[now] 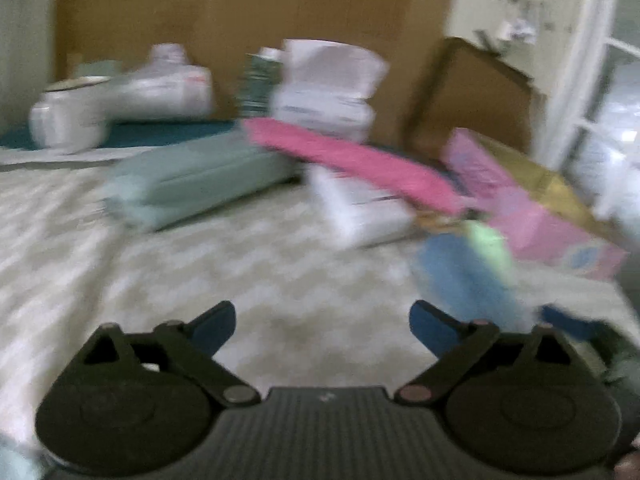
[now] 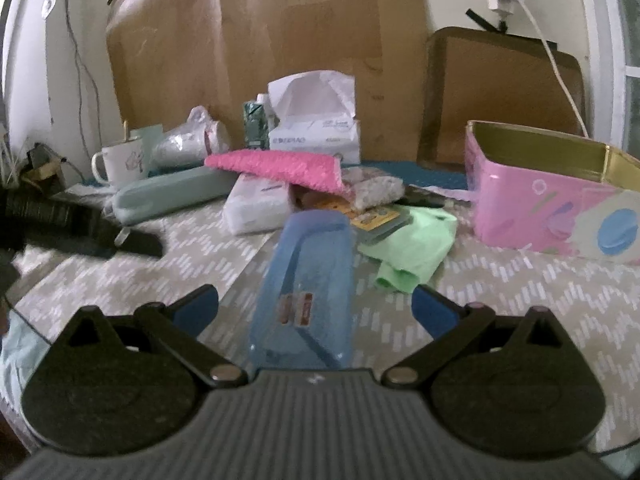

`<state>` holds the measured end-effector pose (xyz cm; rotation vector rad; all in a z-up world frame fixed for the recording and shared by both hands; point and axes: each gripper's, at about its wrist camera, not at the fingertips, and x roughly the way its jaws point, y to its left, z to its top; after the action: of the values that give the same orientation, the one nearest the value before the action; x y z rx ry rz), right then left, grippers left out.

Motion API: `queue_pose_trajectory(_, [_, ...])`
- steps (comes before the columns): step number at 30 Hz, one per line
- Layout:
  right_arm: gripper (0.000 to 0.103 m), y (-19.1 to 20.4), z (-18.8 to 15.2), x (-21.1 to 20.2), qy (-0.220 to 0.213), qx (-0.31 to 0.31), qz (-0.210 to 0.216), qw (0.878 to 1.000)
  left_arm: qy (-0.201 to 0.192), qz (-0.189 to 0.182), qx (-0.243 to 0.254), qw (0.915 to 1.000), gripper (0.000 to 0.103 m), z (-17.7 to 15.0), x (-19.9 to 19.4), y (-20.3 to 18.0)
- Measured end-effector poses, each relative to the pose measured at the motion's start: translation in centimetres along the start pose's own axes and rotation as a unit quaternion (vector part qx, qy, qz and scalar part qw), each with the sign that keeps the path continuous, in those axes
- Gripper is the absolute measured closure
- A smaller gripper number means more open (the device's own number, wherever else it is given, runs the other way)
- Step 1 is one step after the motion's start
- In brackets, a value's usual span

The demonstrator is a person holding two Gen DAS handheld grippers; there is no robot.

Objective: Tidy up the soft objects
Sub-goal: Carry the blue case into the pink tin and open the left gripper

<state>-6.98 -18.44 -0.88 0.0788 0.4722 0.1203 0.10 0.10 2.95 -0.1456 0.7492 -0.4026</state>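
Soft objects: green cloth (image 2: pixel 412 246), pink cloth (image 2: pixel 280 170) and tissue pack (image 2: pixel 260 204) lie ahead of the right gripper (image 2: pixel 316 308), the green one just ahead to its right.
Right gripper: spread wide, nothing pinched; blue plastic lid (image 2: pixel 308 276) lies between the jaws, untouched as far as I can tell.
Left gripper (image 1: pixel 322 326): spread, empty, over bare tablecloth (image 1: pixel 280 280); view blurred.
Step, my guess: reach for green cloth.
How: steer right past the lid, pinch a thick fold.
Pink tin (image 2: pixel 552 200): open, farther right, likely destination.
In the way: lid; yellow card (image 2: pixel 376 216) resting on the cloth's far edge.
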Motion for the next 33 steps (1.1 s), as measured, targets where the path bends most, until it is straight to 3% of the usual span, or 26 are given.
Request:
queue_pose_trajectory(2, [0.009,0.1,-0.2,0.1,0.008,-0.01,0.003,1.0,0.017,-0.047,0.001,0.9987,0.013,1.1,1.0,-0.9])
queue_pose_trajectory(4, [0.039,0.0,-0.4,0.7,0.033,-0.013,0.011,0.999,0.037,-0.086,0.007,0.9956,0.021,1.8,2.3,-2.4])
queue_pose_trajectory(5, [0.046,-0.3,-0.6,0.6,0.033,-0.012,0.012,0.999,0.046,-0.099,0.012,0.9939,0.024,1.9,3.0,-3.2])
queue_pose_trajectory(8, [0.046,-0.9,-0.6,0.1,0.036,-0.012,0.021,0.999,0.09,-0.127,0.029,0.9874,0.037,2.4,6.0,-6.1])
queue_pose_trajectory(10, [0.046,-1.3,-0.8,-0.5,0.035,-0.02,0.022,0.999,0.119,-0.156,0.029,0.98,0.036,2.1,7.9,-8.0])
queue_pose_trajectory(12, [0.047,-1.9,-1.2,-1.0,0.028,-0.027,0.003,0.999,0.123,-0.163,0.031,0.9784,0.037,1.5,8.4,-9.8])
queue_pose_trajectory(17, [0.047,-4.0,0.2,-2.9,-0.031,-0.017,-0.02,0.999,0.083,-0.172,0.072,0.9789,0.037,1.9,6.5,-13.2])
queue_pose_trajectory(20, [0.047,-5.7,2.3,-3.4,-0.082,-0.034,-0.049,0.995,0.051,-0.186,0.098,0.9764,0.038,4.8,5.4,-16.1])
queue_pose_trajectory(24, [0.046,-10.3,5.7,-1.8,-0.121,-0.026,-0.091,0.988,0.014,-0.203,0.137,0.9695,0.039,8.8,7.2,-21.4])
queue_pose_trajectory(28, [0.046,-16.0,8.3,1.6,-0.11,0.004,-0.129,0.986,0.016,-0.213,0.147,0.9657,0.039,11.1,12.1,-25.6])
queue_pose_trajectory(33, [0.046,-19.6,8.5,4.5,-0.05,0.028,-0.164,0.985,0.04,-0.197,0.123,0.9718,0.039,10.7,17.4,-28.0])
